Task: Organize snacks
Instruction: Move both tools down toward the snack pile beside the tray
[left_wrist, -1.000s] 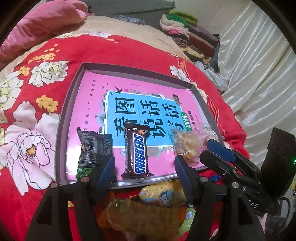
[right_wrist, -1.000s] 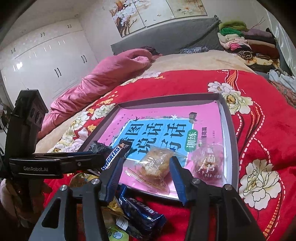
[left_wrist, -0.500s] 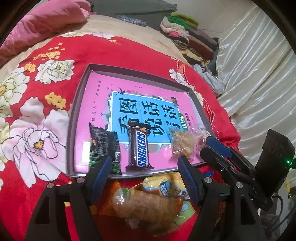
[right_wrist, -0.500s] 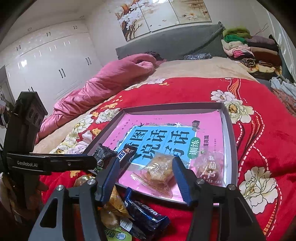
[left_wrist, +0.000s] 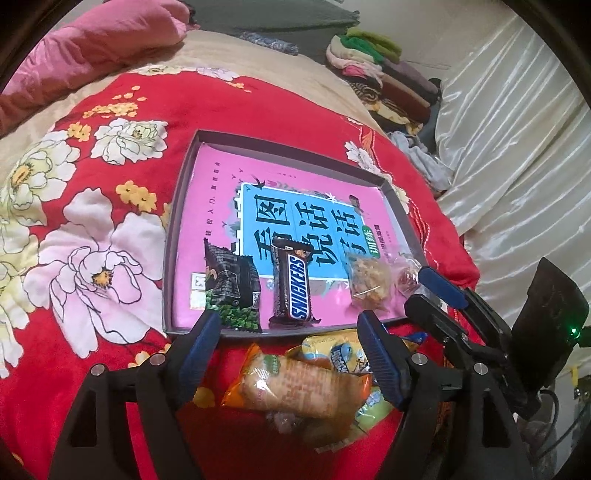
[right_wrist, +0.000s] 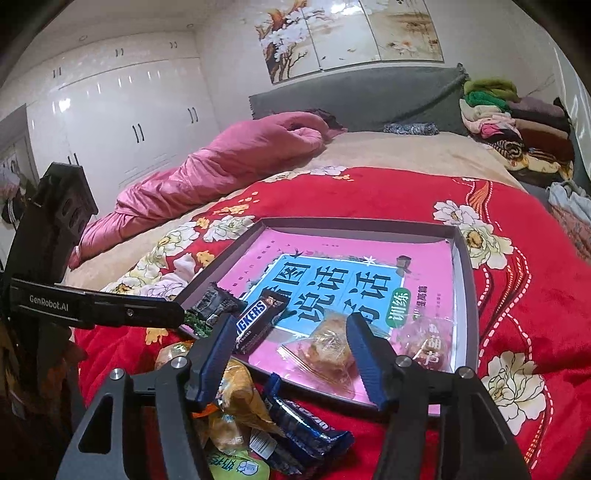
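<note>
A shallow grey tray (left_wrist: 177, 206) with a pink and blue printed bottom lies on the red flowered blanket. In it, along its near edge, lie a dark green-black packet (left_wrist: 231, 290), a Snickers bar (left_wrist: 293, 288), a clear-wrapped pastry (left_wrist: 369, 282) and a clear-wrapped red sweet (left_wrist: 406, 275). My left gripper (left_wrist: 288, 350) is open and empty above loose snacks before the tray: an orange cracker pack (left_wrist: 299, 387) and a yellow packet (left_wrist: 332, 354). My right gripper (right_wrist: 291, 354) is open and empty near the pastry (right_wrist: 328, 350), with a dark blue cookie pack (right_wrist: 303, 424) below it.
The red blanket (left_wrist: 110, 258) covers a bed. A pink duvet (right_wrist: 221, 162) lies at the far left, and folded clothes (right_wrist: 517, 125) are stacked at the far right. A pale curtain (left_wrist: 517, 147) hangs to the right. White wardrobes (right_wrist: 122, 122) stand behind.
Both grippers have drawn back and up from the tray, so the tray looks smaller and more loose snacks show in front. Both stay open and empty.
</note>
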